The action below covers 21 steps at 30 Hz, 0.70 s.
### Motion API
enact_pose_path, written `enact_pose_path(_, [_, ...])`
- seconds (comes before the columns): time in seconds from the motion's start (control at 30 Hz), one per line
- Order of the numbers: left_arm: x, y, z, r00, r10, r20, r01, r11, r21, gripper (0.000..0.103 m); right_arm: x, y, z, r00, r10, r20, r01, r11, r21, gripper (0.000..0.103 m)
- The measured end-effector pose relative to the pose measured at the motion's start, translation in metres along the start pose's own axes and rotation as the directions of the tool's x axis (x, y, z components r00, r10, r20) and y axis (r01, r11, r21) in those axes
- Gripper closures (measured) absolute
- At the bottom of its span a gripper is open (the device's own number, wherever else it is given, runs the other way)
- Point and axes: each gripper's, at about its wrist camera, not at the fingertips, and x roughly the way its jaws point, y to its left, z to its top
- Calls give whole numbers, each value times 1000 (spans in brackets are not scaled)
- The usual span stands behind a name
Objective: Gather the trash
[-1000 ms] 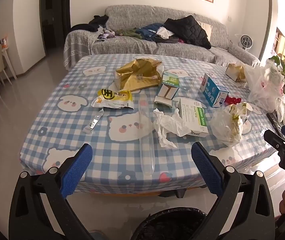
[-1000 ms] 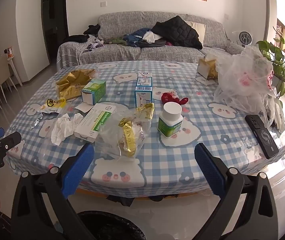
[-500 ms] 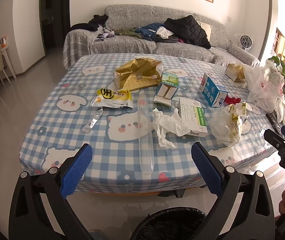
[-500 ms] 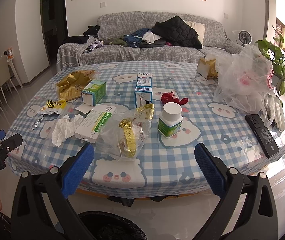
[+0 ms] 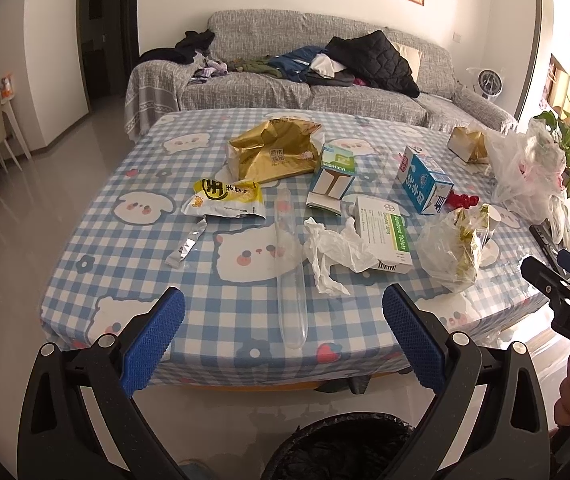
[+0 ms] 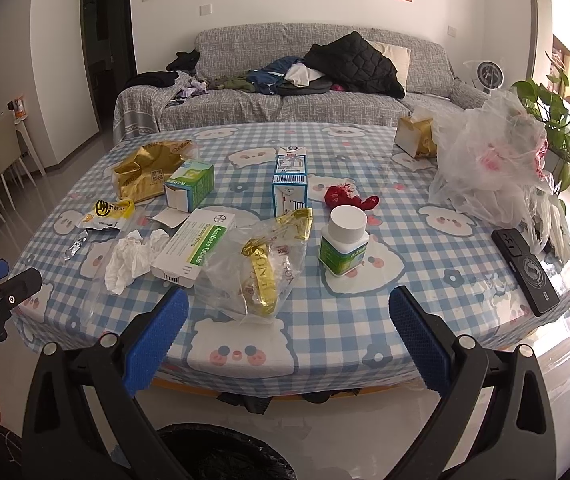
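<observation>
left gripper (image 5: 283, 338): jaws spread wide, gripping nothing, short of the table (image 5: 133, 240) edge.
right gripper (image 6: 288, 332): jaws spread, nothing between them.
trash: on the checked cloth, left to right: yellow snack wrapper (image 5: 225, 199), crumpled tissue (image 5: 335, 250), tablet box (image 5: 384, 234), clear bag (image 6: 259, 262) with gold foil inside.
bin (image 5: 345, 446): black-lined, on the floor below both grippers.
right view only: white-capped bottle (image 6: 344, 240), black phone (image 6: 527, 270).

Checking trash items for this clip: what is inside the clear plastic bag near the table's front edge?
The clear plastic bag holds crumpled gold wrapper with lettering, plus a paler printed piece. Creases and glare hide anything beneath them.
</observation>
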Motion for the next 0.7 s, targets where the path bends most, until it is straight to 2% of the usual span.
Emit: enact_pose_path(0.7, [1,3,0,1000,1,-18,-1,1000,0,7,0,1,1,1000,0,0,0,1000,1,7])
